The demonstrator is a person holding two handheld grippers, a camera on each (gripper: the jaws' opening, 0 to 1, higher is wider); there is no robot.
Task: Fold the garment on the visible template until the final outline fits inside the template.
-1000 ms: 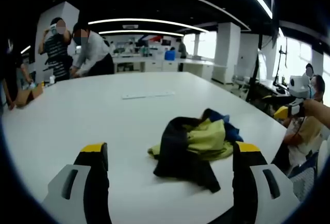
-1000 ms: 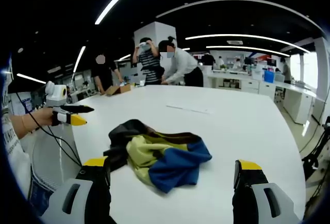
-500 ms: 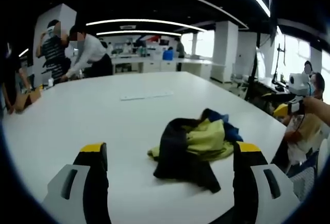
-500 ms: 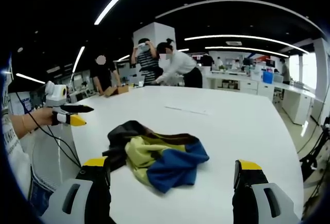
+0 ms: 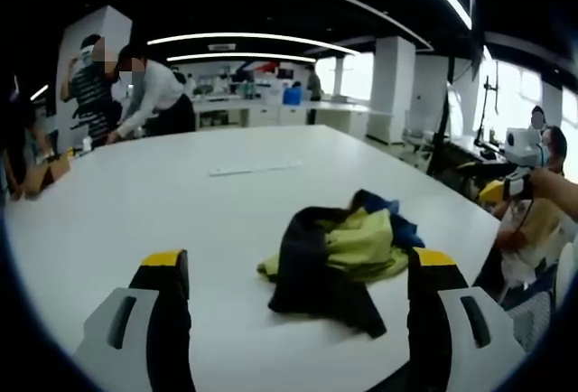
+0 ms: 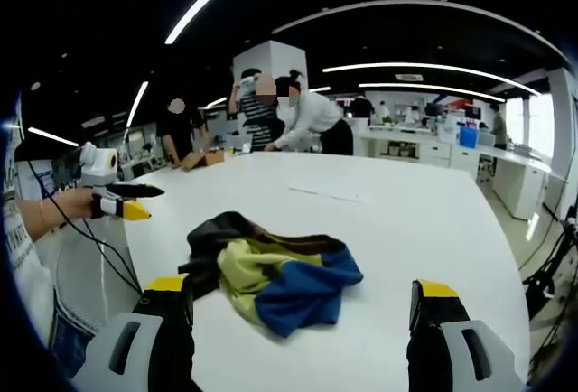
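Left gripper view: low over the white bench, looking across it, near the crumpled garment, which lies toward the right.
Right gripper view: low at another edge of the bench, garment near, left of centre; left claw at far left.
Shared: bench, garment, people at the far end.

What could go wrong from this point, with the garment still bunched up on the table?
1. The garment lies crumpled, black, yellow-green and blue layers tangled; a pinch may catch several layers and fold it unevenly.
2. It sits near the table edge in the left gripper view, so a pull could drag it partly off.
3. No template outline is discernible under it, so the final fit may be hard to judge. Both the left hand-held gripper and the right hand-held gripper are open, apart from the cloth.
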